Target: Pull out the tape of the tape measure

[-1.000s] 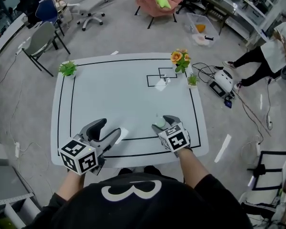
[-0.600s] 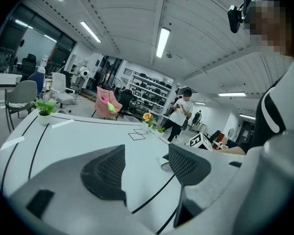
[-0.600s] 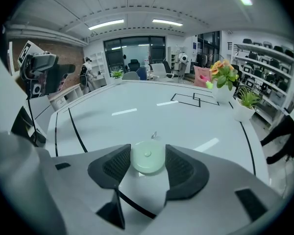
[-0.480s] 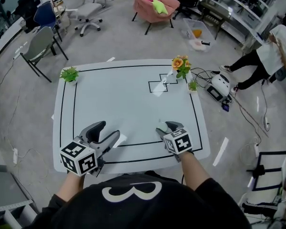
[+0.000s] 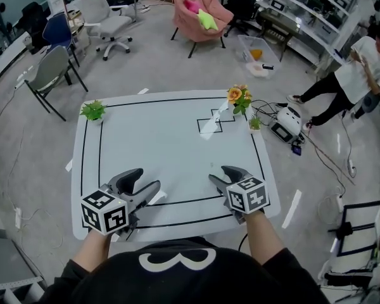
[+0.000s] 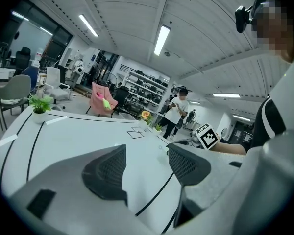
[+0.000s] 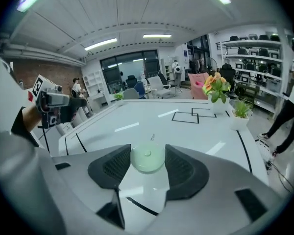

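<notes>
Closing jaws: the right gripper (image 5: 220, 175) has just been closing its jaws, and they now clamp the tape measure (image 7: 147, 158), a pale green round case, with a pad against each of its sides.
Case position: a second ago the head view showed the case lying on the table (image 5: 164, 138) between wider jaws. Now the gripper hides it there, and the right gripper view suggests it is held just clear of the surface, near the near right corner.
Left gripper: the left gripper (image 5: 145, 178) hovers over the near left part of the table with its jaws apart and nothing between them, well apart from the case.
Meaning for task: the body looks secured, but no tape is drawn yet. A small tab (image 7: 152, 137) at the case's far side is probably the tape's end, which the free gripper would need to catch.
Surface: white top with black border lines (image 5: 100, 151) and a stepped outline (image 5: 210, 120) toward the far edge.
Corners: a green plant (image 5: 94, 111) stands at the far left corner and orange flowers (image 5: 239, 97) at the far right. A smaller plant (image 5: 256, 123) sits on the right edge.
Room: a grey floor with a pink chair (image 5: 196, 11), office chairs (image 5: 104, 14) and shelving. A person (image 5: 358, 75) stands well off to the right, beside a white device (image 5: 284, 122) on the floor.
</notes>
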`<control>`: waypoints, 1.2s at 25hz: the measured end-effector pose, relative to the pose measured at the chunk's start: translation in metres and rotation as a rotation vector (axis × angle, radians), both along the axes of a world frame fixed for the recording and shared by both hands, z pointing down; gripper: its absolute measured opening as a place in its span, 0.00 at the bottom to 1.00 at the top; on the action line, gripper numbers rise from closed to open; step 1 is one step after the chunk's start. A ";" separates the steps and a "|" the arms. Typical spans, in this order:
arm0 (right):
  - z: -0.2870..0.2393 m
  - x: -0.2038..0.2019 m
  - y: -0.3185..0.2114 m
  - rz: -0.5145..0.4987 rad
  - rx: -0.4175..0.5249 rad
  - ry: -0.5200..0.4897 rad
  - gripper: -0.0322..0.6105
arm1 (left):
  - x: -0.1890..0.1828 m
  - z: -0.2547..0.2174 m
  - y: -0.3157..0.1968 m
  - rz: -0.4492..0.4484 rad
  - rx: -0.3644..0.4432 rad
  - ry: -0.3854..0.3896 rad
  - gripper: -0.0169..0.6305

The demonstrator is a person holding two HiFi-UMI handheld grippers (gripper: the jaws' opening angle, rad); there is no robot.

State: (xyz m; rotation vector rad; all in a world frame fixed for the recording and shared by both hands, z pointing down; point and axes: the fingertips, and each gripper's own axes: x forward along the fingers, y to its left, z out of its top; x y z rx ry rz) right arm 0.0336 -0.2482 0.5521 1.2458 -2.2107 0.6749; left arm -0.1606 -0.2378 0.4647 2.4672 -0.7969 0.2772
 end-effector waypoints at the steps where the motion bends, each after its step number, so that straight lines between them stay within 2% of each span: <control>1: -0.009 -0.002 0.000 -0.004 0.019 -0.012 0.40 | 0.001 -0.002 -0.001 0.006 0.005 0.002 0.43; 6: -0.067 -0.021 -0.001 -0.074 0.122 -0.098 0.40 | 0.003 -0.017 -0.002 0.052 0.036 -0.003 0.43; 13: -0.155 -0.072 0.009 -0.273 0.235 -0.196 0.40 | 0.001 -0.077 -0.005 0.137 0.136 0.124 0.43; 16: -0.185 -0.090 0.019 -0.367 0.277 -0.233 0.40 | 0.002 -0.100 0.002 0.208 0.188 0.151 0.43; 20: -0.210 -0.109 0.036 -0.501 0.292 -0.271 0.40 | 0.003 -0.121 0.021 0.325 0.275 0.188 0.43; 24: -0.222 -0.126 0.052 -0.642 0.292 -0.292 0.40 | 0.006 -0.128 0.032 0.424 0.273 0.235 0.43; 30: -0.221 -0.144 0.070 -0.808 0.277 -0.263 0.40 | 0.017 -0.132 0.041 0.551 0.255 0.297 0.42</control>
